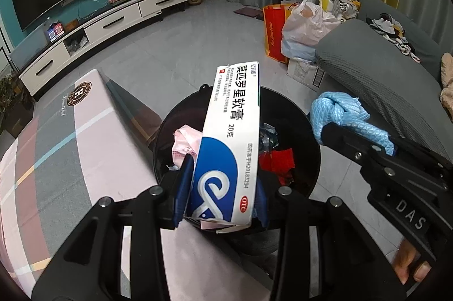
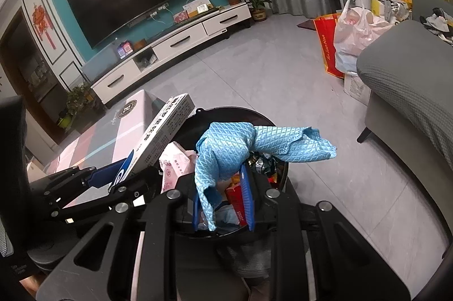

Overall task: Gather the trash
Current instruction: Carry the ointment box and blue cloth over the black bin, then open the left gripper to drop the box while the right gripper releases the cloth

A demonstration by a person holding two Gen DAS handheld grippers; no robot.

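My left gripper [image 1: 223, 173] is shut on a white and blue ointment box [image 1: 232, 136], which stands tilted over a round black trash bin [image 1: 300, 114]. At the right of this view my right gripper [image 1: 329, 131] grips a crumpled blue cloth [image 1: 339, 111] at the bin's edge. In the right wrist view my right gripper [image 2: 220, 182] is shut on the blue cloth [image 2: 226, 153] above the bin [image 2: 254, 114]. The left gripper [image 2: 119, 176] and its box [image 2: 167, 128] show at the left. Pink paper [image 1: 184, 142] and a red wrapper [image 1: 277, 162] lie in the bin.
A table with a patterned pink and grey cover [image 1: 56, 159] stands left of the bin. A grey sofa [image 1: 382, 68] is at the right, with plastic and orange bags [image 1: 300, 29] beside it. A white TV cabinet [image 1: 113, 20] lines the far wall across bare grey floor [image 1: 198, 51].
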